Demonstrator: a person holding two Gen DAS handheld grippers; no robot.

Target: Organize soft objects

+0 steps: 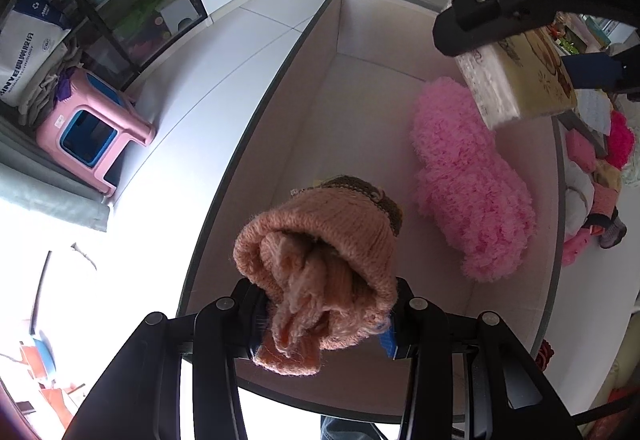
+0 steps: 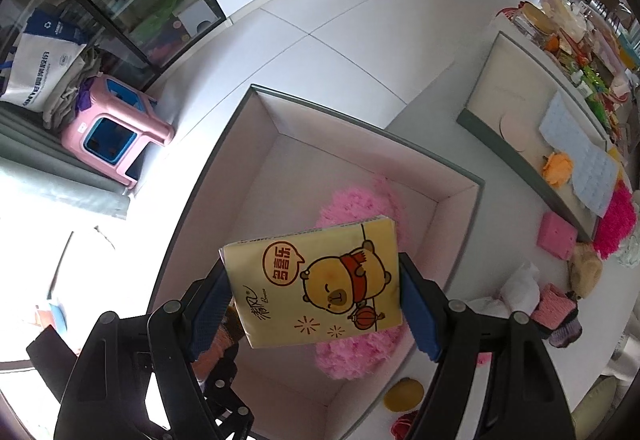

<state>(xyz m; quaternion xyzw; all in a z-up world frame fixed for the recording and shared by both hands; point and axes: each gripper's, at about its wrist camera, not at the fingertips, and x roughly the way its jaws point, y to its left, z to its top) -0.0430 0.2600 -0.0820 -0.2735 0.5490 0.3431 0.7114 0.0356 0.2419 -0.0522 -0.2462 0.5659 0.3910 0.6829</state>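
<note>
While my left gripper [image 1: 324, 324] clamps a bundled peach knit piece [image 1: 316, 280] between its blue pads, I hold it above the near end of an open box [image 1: 256, 128] with pale inner walls and a dark rim. My right gripper [image 2: 316, 300] is closed on a yellow tissue pack [image 2: 320, 284] printed with a cartoon bear in a red scarf, suspended over the same box; from the left wrist view that pack [image 1: 516, 80] hangs at upper right. A fluffy pink item [image 1: 468, 184] lies on the box floor, beneath the pack. Beside the box, on the white surface [image 2: 436, 96], more soft things wait: a pink sponge block [image 2: 558, 234], a magenta fluffy piece [image 2: 616, 224] and an orange cloth [image 2: 558, 168]. A pink stool [image 2: 116, 132] stands on the floor beyond.
</note>
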